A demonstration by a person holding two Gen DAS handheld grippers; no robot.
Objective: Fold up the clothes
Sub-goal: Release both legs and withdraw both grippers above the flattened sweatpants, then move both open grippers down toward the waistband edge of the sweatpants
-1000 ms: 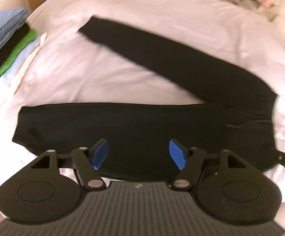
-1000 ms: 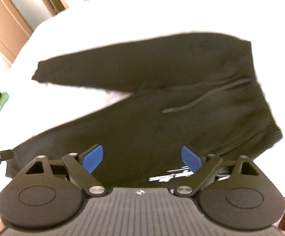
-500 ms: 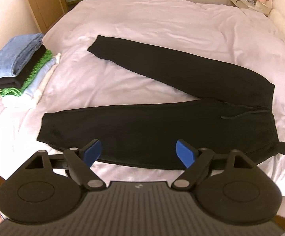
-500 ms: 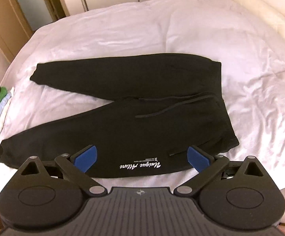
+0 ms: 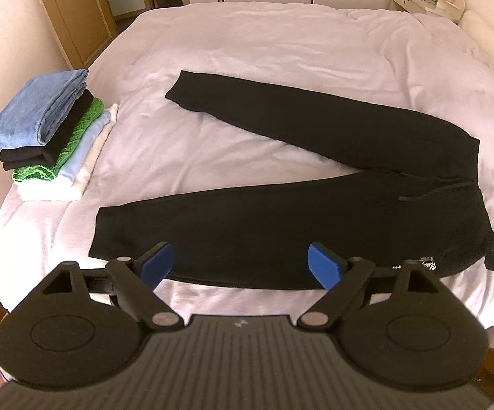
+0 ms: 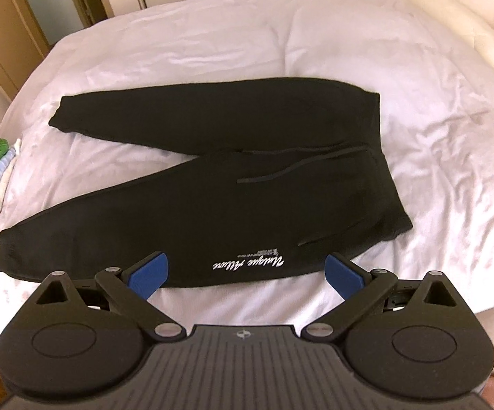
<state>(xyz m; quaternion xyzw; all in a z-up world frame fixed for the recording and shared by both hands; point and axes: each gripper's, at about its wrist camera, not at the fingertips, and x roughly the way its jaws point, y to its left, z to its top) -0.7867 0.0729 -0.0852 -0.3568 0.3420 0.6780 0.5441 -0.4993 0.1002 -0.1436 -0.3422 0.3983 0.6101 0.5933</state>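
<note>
Lying flat on the bed (image 5: 281,44), the black trousers (image 5: 281,225) have the two legs spread apart like a V, joined at the waist on the right. White letters (image 6: 248,261) near the waist are too small to read. The left gripper (image 5: 240,266) has just been opening and holds nothing; the right gripper (image 6: 245,271) also stands wide and empty. A stack of folded clothes (image 5: 47,130) sits at the left edge of the bed, cut off in the right view. Wooden doors (image 5: 72,10) stand behind.
</note>
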